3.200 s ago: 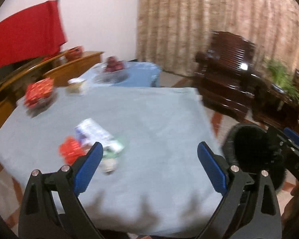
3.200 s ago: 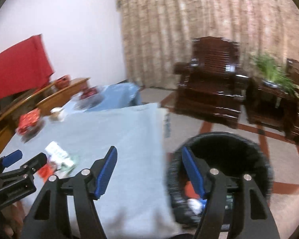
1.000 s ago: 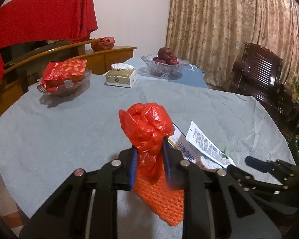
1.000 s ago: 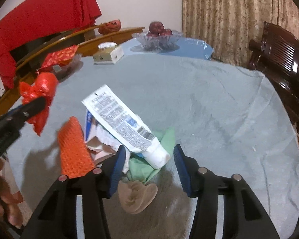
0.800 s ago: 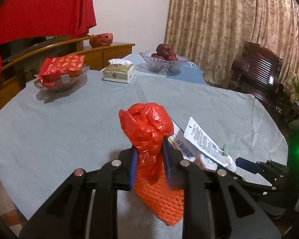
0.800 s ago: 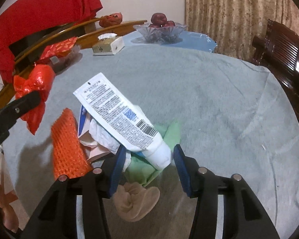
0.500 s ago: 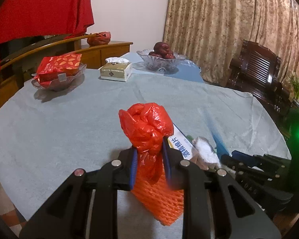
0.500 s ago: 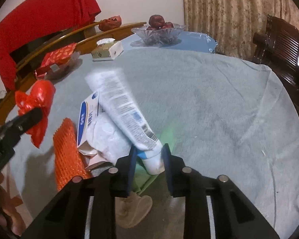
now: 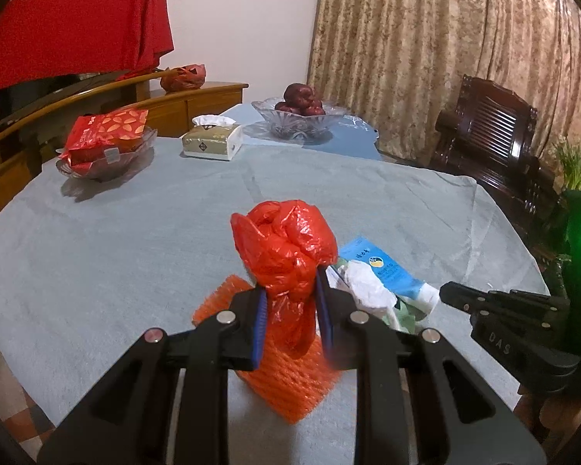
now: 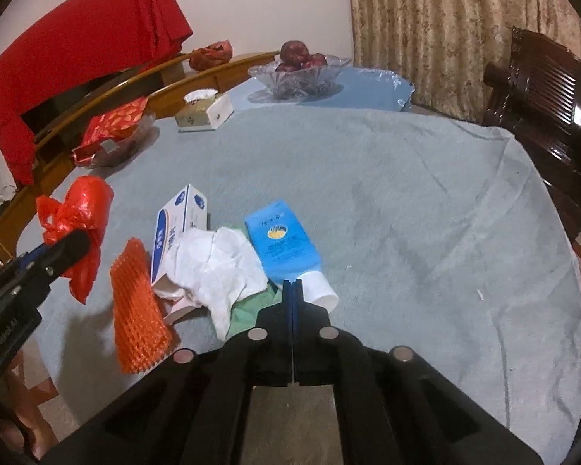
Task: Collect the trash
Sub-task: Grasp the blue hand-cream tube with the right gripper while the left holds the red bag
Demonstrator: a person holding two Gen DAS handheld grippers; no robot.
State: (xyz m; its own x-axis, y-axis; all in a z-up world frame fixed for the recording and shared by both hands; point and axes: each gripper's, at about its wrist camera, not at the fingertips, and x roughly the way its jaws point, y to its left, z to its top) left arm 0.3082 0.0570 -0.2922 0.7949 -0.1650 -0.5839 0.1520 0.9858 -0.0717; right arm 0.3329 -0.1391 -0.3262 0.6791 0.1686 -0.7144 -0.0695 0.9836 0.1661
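My left gripper [image 9: 290, 310] is shut on a knotted red plastic bag [image 9: 286, 248], held up above the grey tablecloth [image 9: 97, 252]; the bag [image 10: 81, 209] also shows at the left of the right wrist view. Below it lies an orange foam net [image 9: 290, 379]. My right gripper [image 10: 292, 290] has its jaws pressed flat together with nothing between them. Its tips sit beside the white cap of a blue tube [image 10: 282, 248] lying on the cloth. Crumpled white tissue [image 10: 213, 263], a blue-and-white box [image 10: 174, 224] and a green scrap [image 10: 251, 310] lie left of the tube.
At the far side of the table stand a tissue box [image 9: 213, 141], a glass fruit bowl [image 9: 302, 116] and a dish of red packets [image 9: 104, 143]. A dark wooden chair [image 9: 492, 131] stands beyond the right edge. The cloth to the right of the trash pile is bare.
The right jaws closed around the tube's cap end, then came fully together. The tube flipped from its white printed side to its blue side and lies on the cloth. The left gripper kept its hold.
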